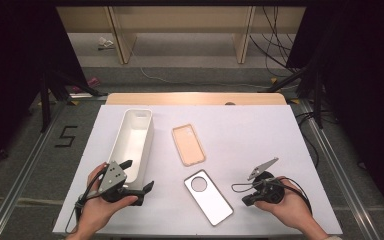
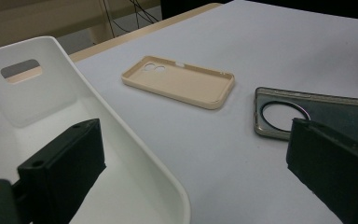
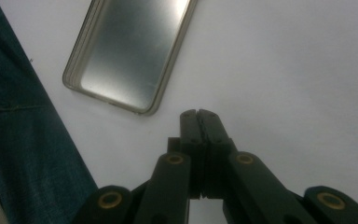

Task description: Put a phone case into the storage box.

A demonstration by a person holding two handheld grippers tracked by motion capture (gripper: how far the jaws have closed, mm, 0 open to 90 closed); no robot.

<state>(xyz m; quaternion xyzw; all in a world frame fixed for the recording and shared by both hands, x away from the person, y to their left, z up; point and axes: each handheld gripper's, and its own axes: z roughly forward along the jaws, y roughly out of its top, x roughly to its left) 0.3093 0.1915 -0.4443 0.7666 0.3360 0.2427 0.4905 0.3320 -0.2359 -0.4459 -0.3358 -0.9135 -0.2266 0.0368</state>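
High view: left gripper [image 1: 139, 175] straddles the white bin's [image 1: 139, 131] near rim, jaws spread to steady it, while right gripper [image 1: 246, 199], pressed together, waits beside the clear phone case [image 1: 209, 197].

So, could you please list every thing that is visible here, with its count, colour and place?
Bin: one, white, long and open-topped, left part of the table, reaching toward the far edge.
Beige phone case: one, lying flat, open side up, middle of the table, right of the bin.
Clear phone case: one, grey-clear with a round camera hole, near edge, between the two grippers.
Table: one, white top with a wooden strip at its far edge.
Left gripper: one, black, jaws apart astride the bin's near right wall.
Right gripper: one, black, jaws closed on nothing, right of the clear phone case.
Hands: two, each holding one gripper.
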